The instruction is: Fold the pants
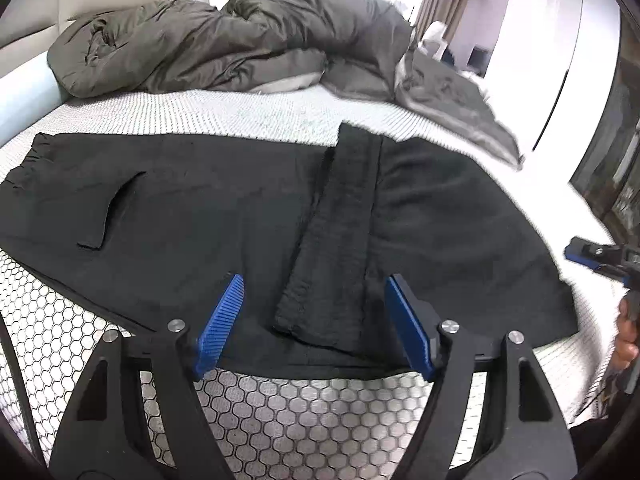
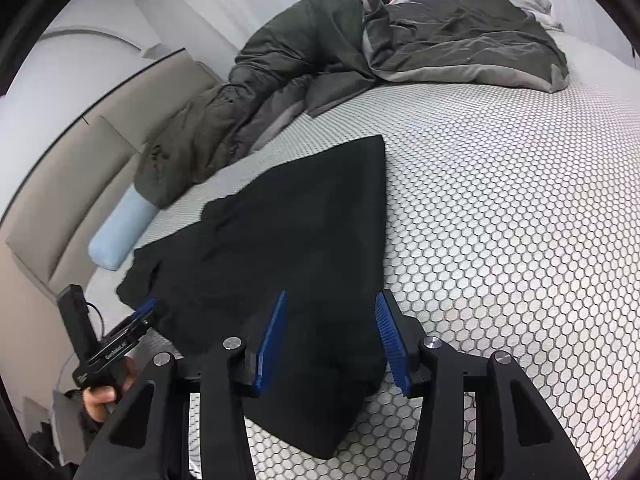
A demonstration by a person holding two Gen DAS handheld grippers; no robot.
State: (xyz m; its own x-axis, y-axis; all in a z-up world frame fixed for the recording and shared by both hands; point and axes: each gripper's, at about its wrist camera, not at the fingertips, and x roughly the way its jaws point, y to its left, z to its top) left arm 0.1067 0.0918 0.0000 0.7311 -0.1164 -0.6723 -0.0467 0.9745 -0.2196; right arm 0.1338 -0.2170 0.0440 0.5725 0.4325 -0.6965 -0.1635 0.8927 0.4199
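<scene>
Black pants (image 1: 180,208) spread flat on the bed, filling the middle of the left view from 9 o'clock to 3 o'clock. One leg end (image 1: 336,240) folded back over the rest, lying as a strip up the middle toward 12 o'clock. A pocket slit (image 1: 116,208) at 9 o'clock.

Left gripper (image 1: 316,320) at 6 o'clock, blue pads wide apart, one on each side of the folded strip, not pinching it. Right gripper (image 2: 332,340) at 6 o'clock in its own view, pads partly apart over the near edge of the pants (image 2: 288,240); no squeeze seen.

White mattress (image 2: 500,220) with little six-sided shapes under it all. Dark green blanket (image 1: 240,40) heaped at 12 o'clock. Pale blue roll (image 2: 120,232) at 9 o'clock.
</scene>
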